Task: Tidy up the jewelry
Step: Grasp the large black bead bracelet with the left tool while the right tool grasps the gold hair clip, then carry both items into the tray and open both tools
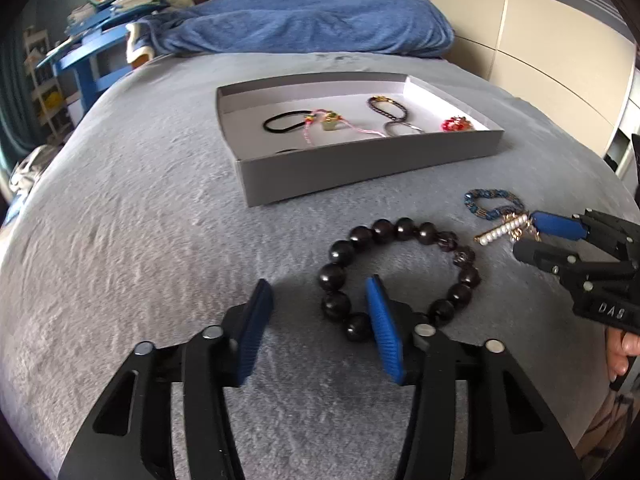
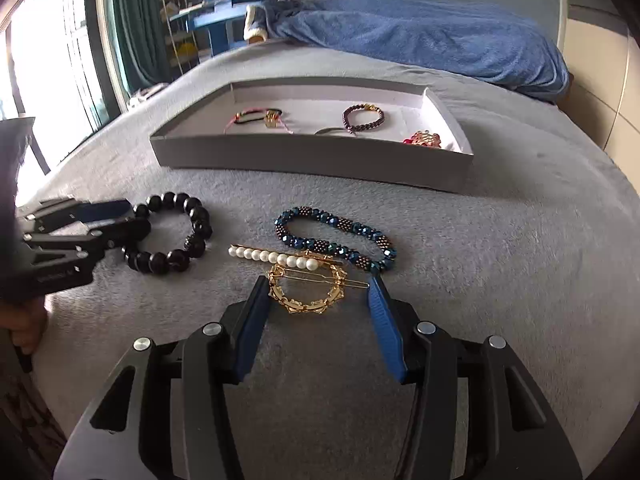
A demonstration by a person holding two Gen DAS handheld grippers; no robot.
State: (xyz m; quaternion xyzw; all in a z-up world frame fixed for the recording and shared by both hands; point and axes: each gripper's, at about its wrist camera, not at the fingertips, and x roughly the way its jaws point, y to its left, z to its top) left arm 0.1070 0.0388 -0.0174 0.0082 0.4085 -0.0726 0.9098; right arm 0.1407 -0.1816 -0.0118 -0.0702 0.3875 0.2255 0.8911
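A black bead bracelet (image 1: 396, 272) lies on the grey bed cover; it also shows in the right wrist view (image 2: 172, 236). My left gripper (image 1: 320, 300) is open, with its fingers astride the bracelet's left side. A gold ring hair clip (image 2: 308, 290) lies between the open fingers of my right gripper (image 2: 320, 300). A pearl hair pin (image 2: 276, 257) and a blue bead bracelet (image 2: 340, 240) lie just beyond it. A grey tray (image 1: 360, 172) holds several bracelets, a black hair tie (image 1: 282, 122) and a red brooch (image 1: 456, 124).
A blue blanket (image 1: 312, 20) lies at the far end of the bed. A blue shelf (image 1: 88, 40) with papers stands at the left. A window with a green curtain (image 2: 128, 32) is at the left of the right wrist view. A cupboard wall (image 1: 540, 40) is at the right.
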